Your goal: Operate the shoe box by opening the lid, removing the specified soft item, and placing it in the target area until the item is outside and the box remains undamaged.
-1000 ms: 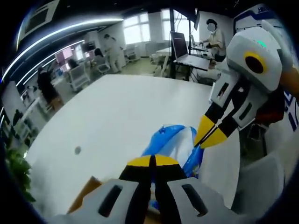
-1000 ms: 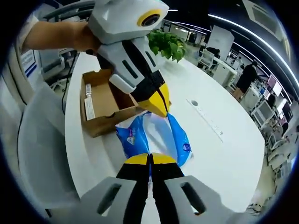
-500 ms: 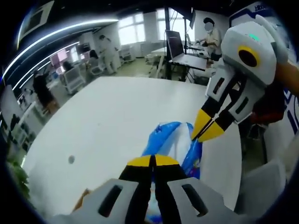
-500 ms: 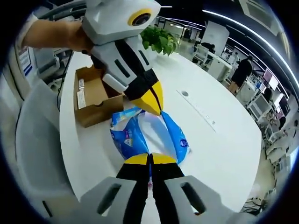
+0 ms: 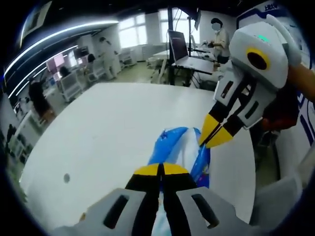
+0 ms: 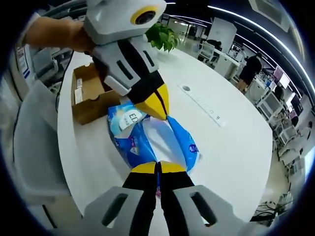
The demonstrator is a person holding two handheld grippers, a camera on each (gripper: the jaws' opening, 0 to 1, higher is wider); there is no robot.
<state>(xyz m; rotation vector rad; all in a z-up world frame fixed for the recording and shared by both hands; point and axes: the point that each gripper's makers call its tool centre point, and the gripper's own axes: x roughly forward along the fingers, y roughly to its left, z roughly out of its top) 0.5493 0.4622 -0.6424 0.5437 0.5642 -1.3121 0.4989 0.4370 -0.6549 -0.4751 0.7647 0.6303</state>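
1. On the white bench [image 6: 236, 147], the blue-and-white soft pack [image 6: 147, 137] hangs stretched between the two claws, clear of the shoe box [image 6: 86, 96], which sits open just beside it on the bench's near edge.
2. Left claw [image 6: 155, 105]: yellow tips pressed together on the pack's upper edge, as seen from the right gripper view; its own view shows the jaws meeting with blue film running up from between them. Judged clamped on the pack.
3. Right claw [image 5: 214, 136]: tips pinched together at the pack's far corner in the left gripper view; in its own view the jaws stand together with film at the tips. Judged clamped on the opposite end.
4. A two-point hold at opposite ends appears chosen because the pack is limp; gripped at one end only it would likely sag and swing.
5. Box condition: cardboard walls upright, lid open, a white label visible on an inner face; no tear or crush can be made out at this size.
6. Progress judgement: lid step and removal look complete; placement remains. Whether the pack's underside touches the bench cannot be told.
7. Risk: thin film may slip or tear if the claws pull apart.
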